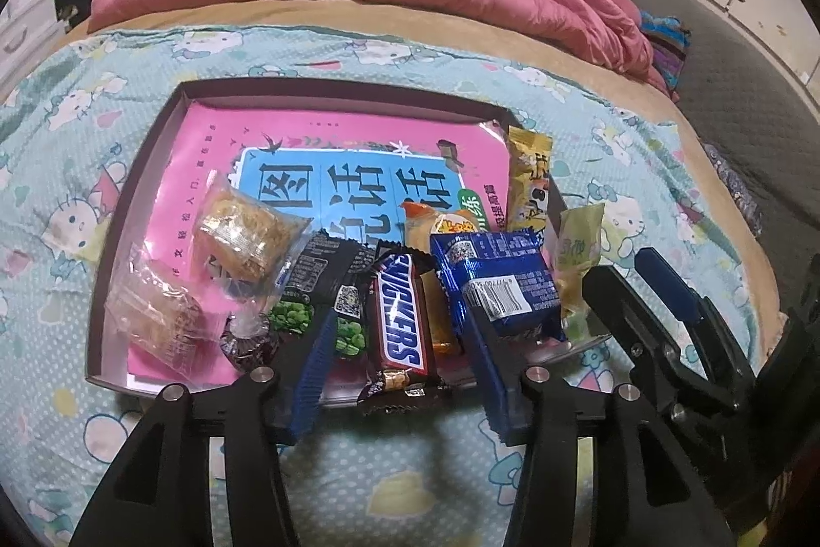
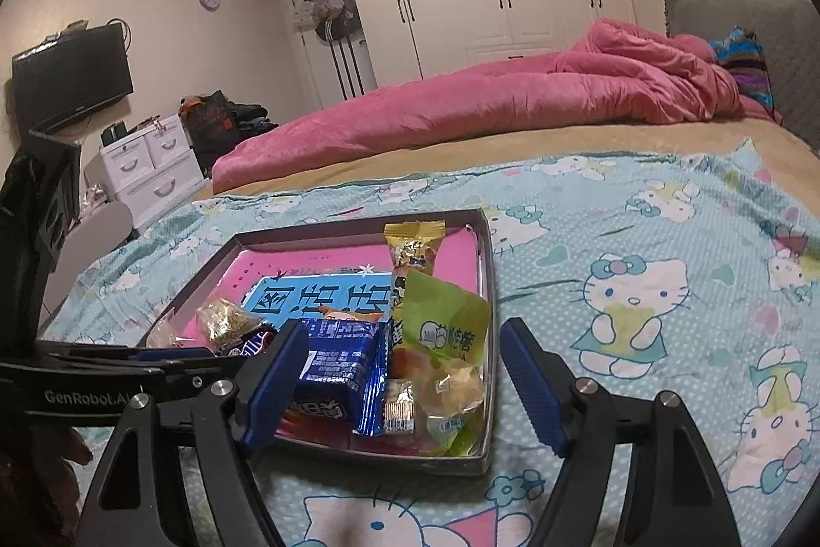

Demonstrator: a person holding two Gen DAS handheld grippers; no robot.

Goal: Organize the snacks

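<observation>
A shallow grey tray (image 1: 333, 85) lined with a pink book lies on the bed, with several snacks along its near side. My left gripper (image 1: 400, 321) is open, its blue pads either side of a Snickers bar (image 1: 402, 331) and not touching it. A blue packet (image 1: 507, 285) leans by its right finger and a black green-pea packet (image 1: 312, 285) lies by the left one. In the right wrist view my right gripper (image 2: 405, 331) stands open over the tray's (image 2: 359, 226) near right corner, above the blue packet (image 2: 338, 367) and a light green packet (image 2: 446, 321), gripping nothing.
Two clear-wrapped cakes (image 1: 241, 234) lie at the tray's left, and a yellow packet (image 2: 412, 244) leans on its right wall. A Hello Kitty sheet (image 2: 640, 290) covers the bed; a pink duvet (image 2: 512, 96) is heaped behind. A white drawer unit (image 2: 148, 167) stands left of the bed.
</observation>
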